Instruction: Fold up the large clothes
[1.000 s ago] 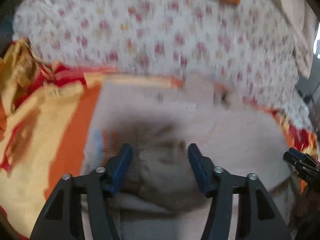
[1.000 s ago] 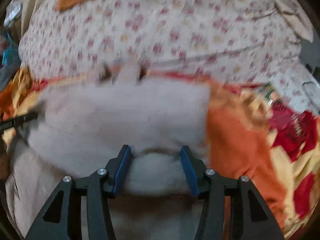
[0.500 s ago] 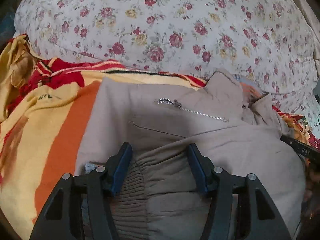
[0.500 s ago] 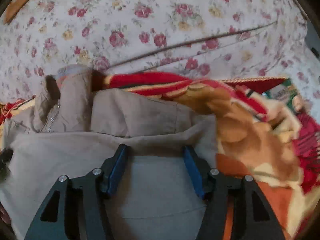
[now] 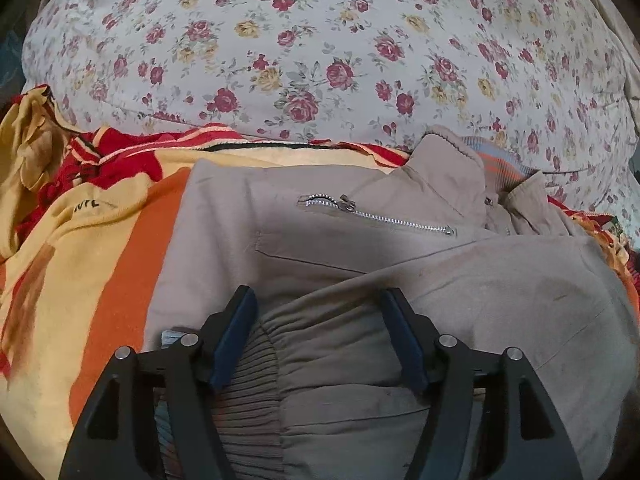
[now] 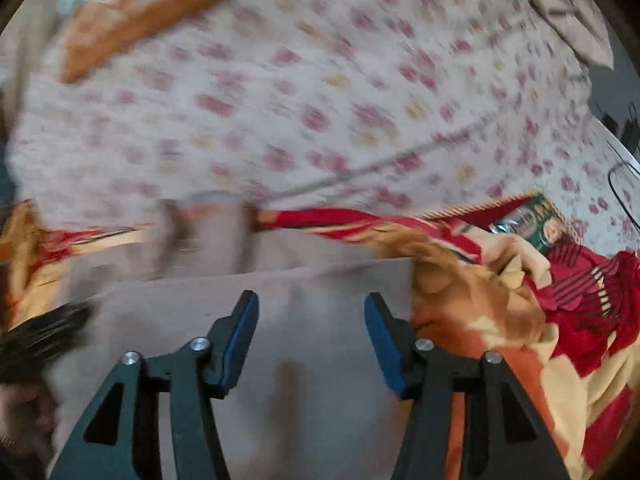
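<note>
The beige zip jacket (image 5: 400, 280) lies folded on the striped blanket (image 5: 100, 280) on the bed. The left gripper (image 5: 320, 336), jaws just widening, straddles its ribbed hem unpinched; the right gripper (image 6: 310, 336) stands open above the cloth. Thick, soft and floppy, it is best taken at hem or collar.

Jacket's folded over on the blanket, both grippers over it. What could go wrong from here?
1. Left gripper jaws have just been opening around the ribbed hem; that bulky fold may spring back.
2. Right gripper view is motion-blurred; a fast pull could drag the jacket askew.
3. Rumpled blanket beneath may bunch.
</note>
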`<state>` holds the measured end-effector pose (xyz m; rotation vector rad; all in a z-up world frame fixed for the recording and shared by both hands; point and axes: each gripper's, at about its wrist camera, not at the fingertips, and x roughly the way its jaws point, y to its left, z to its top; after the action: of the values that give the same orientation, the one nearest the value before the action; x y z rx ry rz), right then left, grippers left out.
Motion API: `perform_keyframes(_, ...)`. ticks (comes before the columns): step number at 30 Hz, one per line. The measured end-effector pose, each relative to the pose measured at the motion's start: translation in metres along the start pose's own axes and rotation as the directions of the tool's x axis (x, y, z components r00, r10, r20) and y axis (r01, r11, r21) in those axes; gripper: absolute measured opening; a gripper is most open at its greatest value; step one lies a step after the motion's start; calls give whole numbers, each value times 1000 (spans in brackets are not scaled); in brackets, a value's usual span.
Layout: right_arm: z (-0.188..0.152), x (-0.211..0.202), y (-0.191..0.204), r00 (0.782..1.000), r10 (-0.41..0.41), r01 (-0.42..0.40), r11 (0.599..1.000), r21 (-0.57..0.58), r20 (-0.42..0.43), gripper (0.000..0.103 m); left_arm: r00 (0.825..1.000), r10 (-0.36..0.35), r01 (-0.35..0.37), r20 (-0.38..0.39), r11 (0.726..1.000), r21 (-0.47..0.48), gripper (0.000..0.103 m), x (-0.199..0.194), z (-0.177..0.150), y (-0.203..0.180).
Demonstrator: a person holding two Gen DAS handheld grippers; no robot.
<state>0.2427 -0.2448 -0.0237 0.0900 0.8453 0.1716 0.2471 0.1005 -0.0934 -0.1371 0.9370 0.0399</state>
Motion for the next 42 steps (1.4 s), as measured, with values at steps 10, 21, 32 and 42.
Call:
perform_keyframes(10,-74,21,31,994,21,-36,988,-151,-103,102,1000,0,0,-2,1000,23,65,1,0,0)
perform_keyframes(21,-73,22,35,995,2,-19,983,-180,-95,102,1000,-11,11,-6,1000,25,69,2,1,-1)
perform_keyframes(32,-72,4,21,999,18,-21,998,-64,-42,86,1000,-10,11,-7,999,31,71,3,1,-3)
perform_keyframes(42,-75,-39,27,999,-18,21,997,-70,46,84,997,-68,68,40,998,-11,69,-14,4,9)
